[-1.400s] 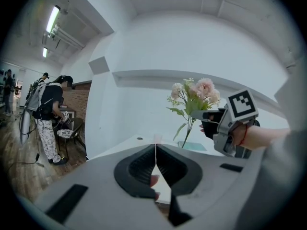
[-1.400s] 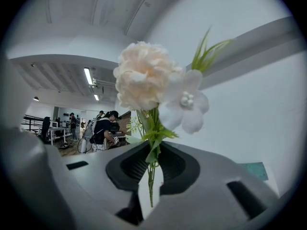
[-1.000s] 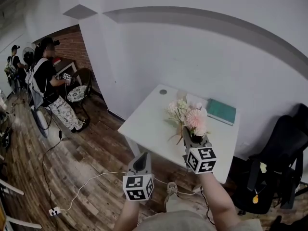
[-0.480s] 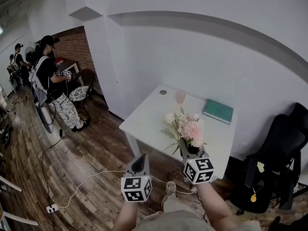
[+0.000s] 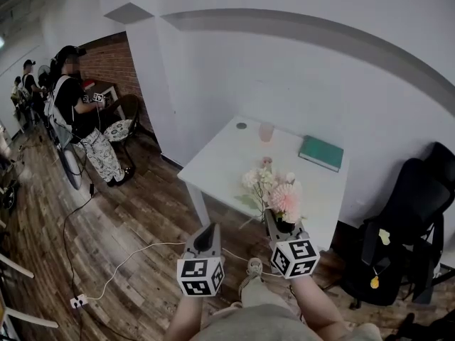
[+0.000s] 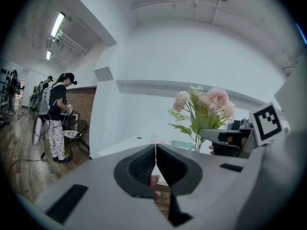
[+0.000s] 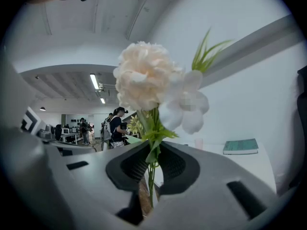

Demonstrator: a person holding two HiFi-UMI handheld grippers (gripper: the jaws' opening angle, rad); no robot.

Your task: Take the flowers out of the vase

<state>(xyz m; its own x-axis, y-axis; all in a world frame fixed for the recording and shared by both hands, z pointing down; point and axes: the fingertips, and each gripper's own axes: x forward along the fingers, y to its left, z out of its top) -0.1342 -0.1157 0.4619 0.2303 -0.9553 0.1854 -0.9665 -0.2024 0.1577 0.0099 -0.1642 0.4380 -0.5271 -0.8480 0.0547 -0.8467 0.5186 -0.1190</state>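
Head view
Left gripper (image 5: 208, 227): one, jaws pressed together with nothing between them, held over the wooden plank floor (image 5: 135, 240) in front of the table.
Right gripper (image 5: 272, 219): one, clamped on the flower stems, level with the left gripper and just beside it.
Flowers: one bunch of pink and cream flowers with green leaves (image 5: 276, 190), upright in the right gripper, seen against the table's near edge, well apart from the vase.
Vase: one small translucent pink glass vase (image 5: 266, 131), upright on the far half of the table.
Table: one white rectangular table (image 5: 213, 169) against the white wall.
Book: one flat green book (image 5: 321, 153), lying right of the vase.
Chair: one black office chair (image 5: 412, 212), right of the table.
Persons: two told apart at far left, the nearer a person in a black cap (image 5: 71, 109).

Left gripper view
Left gripper (image 6: 155, 150): both dark pads meeting along a thin line, gripping nothing.
Flowers (image 6: 204, 102): three pale pink blooms countable above green stems, rising from the right gripper (image 6: 225, 138).
Vase (image 6: 154, 138): one, faint pink, on the table beyond the jaws.

Right gripper view
Right gripper (image 7: 152, 164): two pads closed onto thin green stems.
Flowers (image 7: 148, 75): two blooms up close, one cream and one white.
Vase (image 7: 198, 143) and book (image 7: 241, 146): one each, on the table behind.
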